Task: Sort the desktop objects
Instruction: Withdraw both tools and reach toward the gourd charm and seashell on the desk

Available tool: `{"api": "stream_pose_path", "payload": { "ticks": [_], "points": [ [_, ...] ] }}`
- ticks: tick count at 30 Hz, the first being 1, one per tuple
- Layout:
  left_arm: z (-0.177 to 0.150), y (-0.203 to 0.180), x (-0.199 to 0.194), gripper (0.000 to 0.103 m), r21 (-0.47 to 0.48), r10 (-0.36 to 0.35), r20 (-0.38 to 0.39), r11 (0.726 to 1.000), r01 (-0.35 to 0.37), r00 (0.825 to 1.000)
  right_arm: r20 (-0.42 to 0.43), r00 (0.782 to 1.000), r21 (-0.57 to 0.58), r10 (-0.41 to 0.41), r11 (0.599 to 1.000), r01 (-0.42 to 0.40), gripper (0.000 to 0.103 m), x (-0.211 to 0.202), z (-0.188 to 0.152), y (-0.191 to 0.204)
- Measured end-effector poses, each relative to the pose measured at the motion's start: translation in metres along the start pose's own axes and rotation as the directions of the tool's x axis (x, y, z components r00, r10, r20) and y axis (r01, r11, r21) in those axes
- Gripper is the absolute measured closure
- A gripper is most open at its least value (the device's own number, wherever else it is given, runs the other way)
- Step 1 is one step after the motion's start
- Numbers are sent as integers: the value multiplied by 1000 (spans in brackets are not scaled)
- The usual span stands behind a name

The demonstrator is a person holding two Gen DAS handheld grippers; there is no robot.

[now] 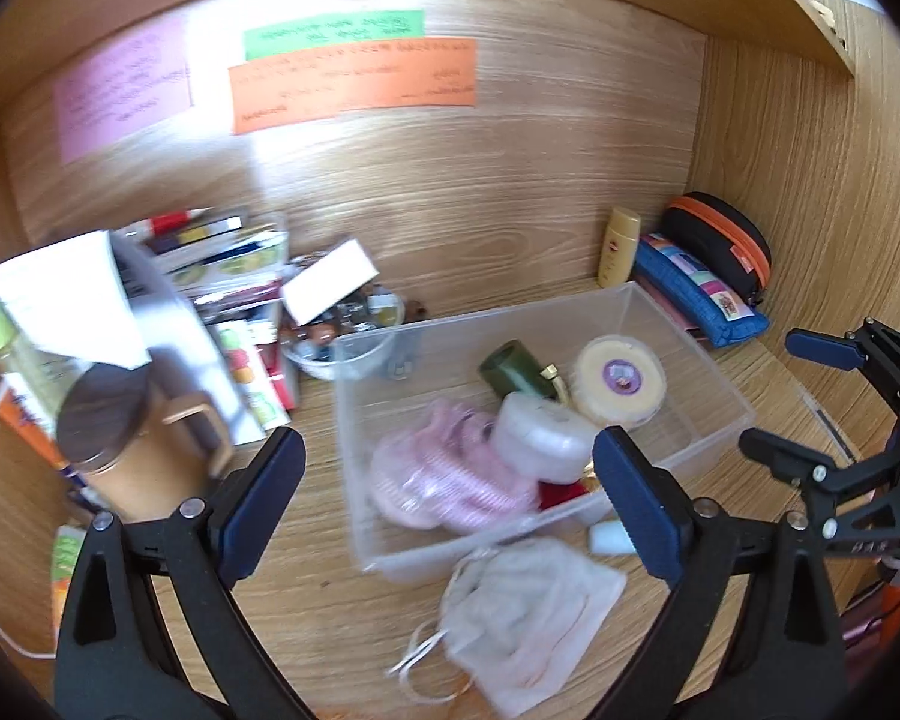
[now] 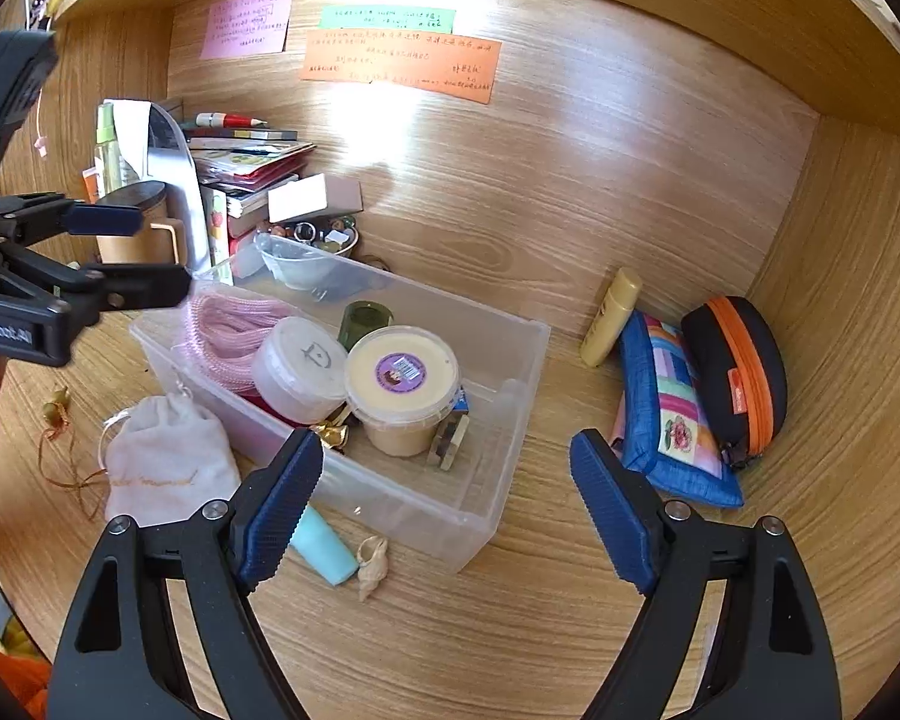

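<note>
Two grippers hang above the wooden desk, both spread wide and carrying nothing: the left gripper over the clear plastic storage box, the right gripper over that box's near end. Loose items remain outside the box. A white cloth drawstring pouch lies at about nine o'clock from the right gripper, touching the box wall; it looks soft and light, so pinching the bunched neck should work best. The pale turquoise tube and small spiral seashell sit at seven o'clock, just beside the left pad. I judge the shell brittle and slippery.
</note>
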State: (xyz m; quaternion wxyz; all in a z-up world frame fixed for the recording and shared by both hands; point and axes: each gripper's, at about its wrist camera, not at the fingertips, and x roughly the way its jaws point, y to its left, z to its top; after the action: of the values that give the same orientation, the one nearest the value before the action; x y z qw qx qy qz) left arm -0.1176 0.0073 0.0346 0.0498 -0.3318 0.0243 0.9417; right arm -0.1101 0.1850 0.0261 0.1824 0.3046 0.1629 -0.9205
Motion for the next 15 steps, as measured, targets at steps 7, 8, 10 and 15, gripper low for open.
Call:
{"api": "stream_pose_path", "payload": {
  "ticks": [7, 8, 10, 15],
  "points": [
    [-29, 26, -14, 5, -10, 82, -32, 997, -82, 996, -44, 998, 30, 35, 999, -34, 20, 6, -14, 7],
    [-33, 30, -14, 5, -15, 89, -41, 996, -89, 995, -51, 998, 34, 39, 999, -38, 20, 7, -16, 8],
    [-43, 37, -15, 5, -28, 97, -60, 995, -98, 994, -63, 997, 42, 48, 998, -45, 20, 11, -20, 11],
    [-66, 51, -14, 5, -59, 117, -107, 990, -124, 987, -91, 994, 40, 53, 998, -50, 20, 20, -29, 20]
  ]
}}
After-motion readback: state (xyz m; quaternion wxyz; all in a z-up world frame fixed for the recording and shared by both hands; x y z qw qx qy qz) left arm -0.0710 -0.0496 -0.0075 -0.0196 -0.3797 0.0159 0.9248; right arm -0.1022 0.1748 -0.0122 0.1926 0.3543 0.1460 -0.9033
